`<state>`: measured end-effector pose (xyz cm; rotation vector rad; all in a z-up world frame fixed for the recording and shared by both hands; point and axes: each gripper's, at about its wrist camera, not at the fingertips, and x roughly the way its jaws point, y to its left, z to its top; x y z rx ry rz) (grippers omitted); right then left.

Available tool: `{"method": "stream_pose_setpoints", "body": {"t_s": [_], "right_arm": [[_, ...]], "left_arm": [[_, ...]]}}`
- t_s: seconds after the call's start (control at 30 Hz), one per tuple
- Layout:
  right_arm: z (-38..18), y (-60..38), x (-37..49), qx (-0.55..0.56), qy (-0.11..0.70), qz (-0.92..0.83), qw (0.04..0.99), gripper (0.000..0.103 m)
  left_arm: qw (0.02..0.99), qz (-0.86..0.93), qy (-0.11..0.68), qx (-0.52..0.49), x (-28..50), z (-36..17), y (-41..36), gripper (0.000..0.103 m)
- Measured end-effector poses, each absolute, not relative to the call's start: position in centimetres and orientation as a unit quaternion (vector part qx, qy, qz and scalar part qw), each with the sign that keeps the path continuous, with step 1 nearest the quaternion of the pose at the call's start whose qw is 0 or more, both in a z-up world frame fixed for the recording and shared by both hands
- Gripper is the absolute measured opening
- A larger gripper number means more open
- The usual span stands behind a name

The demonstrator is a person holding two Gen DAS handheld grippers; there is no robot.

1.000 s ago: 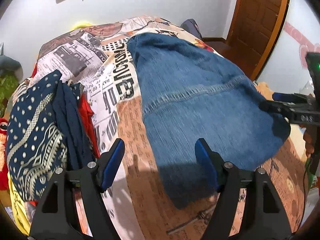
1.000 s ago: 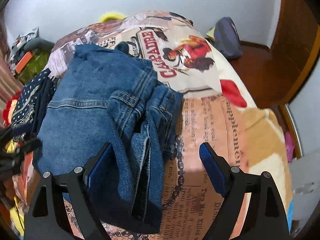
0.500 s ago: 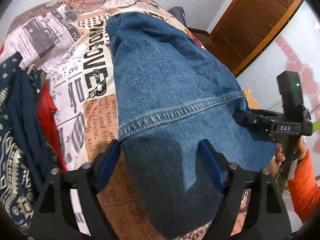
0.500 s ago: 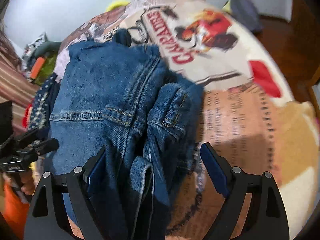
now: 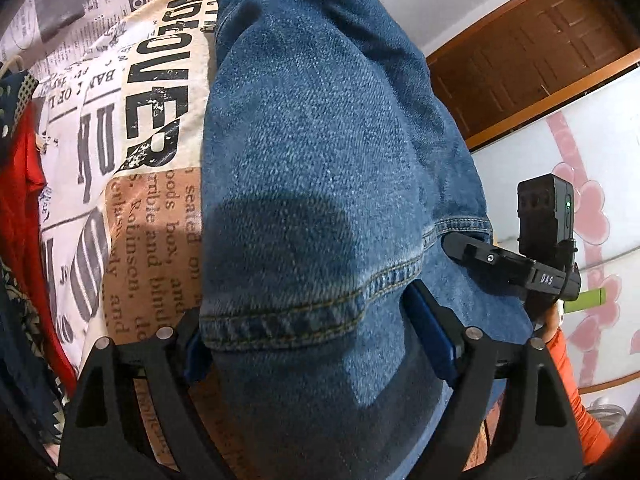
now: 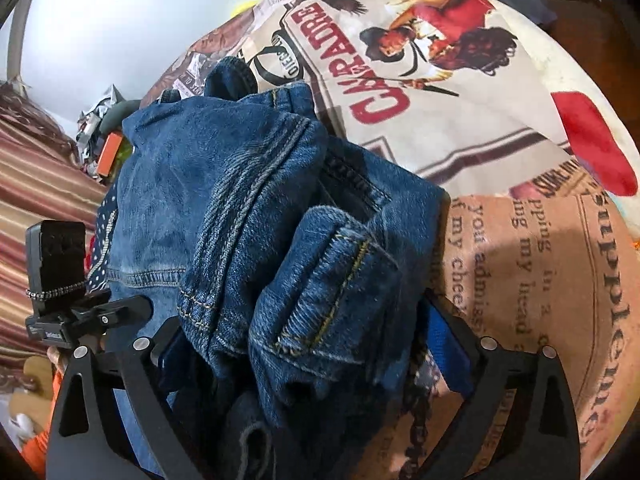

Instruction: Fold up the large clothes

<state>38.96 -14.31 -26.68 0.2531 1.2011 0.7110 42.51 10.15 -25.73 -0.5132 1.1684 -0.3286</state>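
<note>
A pair of blue jeans [image 5: 312, 152] lies folded lengthwise on a bed with a newspaper-print cover [image 5: 152, 208]. My left gripper [image 5: 320, 344] is open, with the hemmed end of the jeans between its blue pads [image 5: 434, 336]. In the right wrist view the bunched waistband end of the jeans [image 6: 288, 240] sits between the fingers of my open right gripper [image 6: 312, 356]. Its blue pad [image 6: 450, 344] shows at the right side of the denim. The right gripper also shows in the left wrist view [image 5: 512, 260], at the jeans' right edge. The left gripper shows in the right wrist view [image 6: 88, 316].
A pile of other clothes, red [image 5: 20, 200] and dark patterned [image 5: 16, 92], lies at the bed's left side. A brown wooden door [image 5: 528, 60] stands beyond the bed. A striped cloth [image 6: 36, 184] and clutter [image 6: 104, 128] are at the far left.
Both grippers have moved forward and down onto the jeans. The denim now lies between the fingers of each, where before it lay ahead of them.
</note>
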Motion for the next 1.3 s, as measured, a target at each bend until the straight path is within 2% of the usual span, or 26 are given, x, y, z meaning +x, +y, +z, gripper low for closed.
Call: {"method": "stream_pose_setpoints", "body": {"t_s": [0.07, 0.2, 0.23, 0.37, 0.47, 0.57, 0.67, 1.03, 1.3], "right_arm": [[-26.3, -14.4, 38.7, 0.112, 0.549, 0.327, 0.761, 0.093], [-26.4, -14.3, 38.9, 0.148, 0.566, 0.338, 0.737, 0.073], [-26.3, -14.3, 38.8, 0.147, 0.567, 0.337, 0.737, 0.071], [-25.2, -13.5, 38.4, 0.127, 0.572, 0.325, 0.742, 0.053], [-23.8, -12.6, 37.9, 0.109, 0.576, 0.315, 0.746, 0.045], [-22.2, -12.6, 37.6, 0.11, 0.575, 0.313, 0.748, 0.039], [-19.9, -11.8, 36.5, 0.105, 0.563, 0.319, 0.755, 0.035], [-8.6, -5.6, 32.2, 0.084, 0.466, 0.375, 0.797, 0.035], [-5.1, 3.3, 30.5, 0.073, 0.427, 0.435, 0.789, 0.035]], "left_arm": [[0.79, -0.156, 0.543, -0.237, 42.5, -25.7, 10.0, 0.085], [0.79, -0.159, 0.544, -0.235, 42.8, -25.4, 10.4, 0.082], [0.792, -0.158, 0.542, -0.233, 42.8, -25.3, 10.4, 0.081], [0.804, -0.153, 0.528, -0.227, 42.6, -24.4, 10.9, 0.062], [0.809, -0.153, 0.518, -0.231, 42.0, -23.1, 11.2, 0.048], [0.816, -0.149, 0.513, -0.222, 41.5, -21.8, 11.2, 0.042], [0.83, -0.145, 0.498, -0.206, 40.5, -19.3, 11.2, 0.039], [0.897, -0.107, 0.386, -0.188, 33.4, -6.7, 17.5, 0.039], [0.918, -0.046, 0.344, -0.191, 28.3, -3.0, 26.0, 0.039]]}}
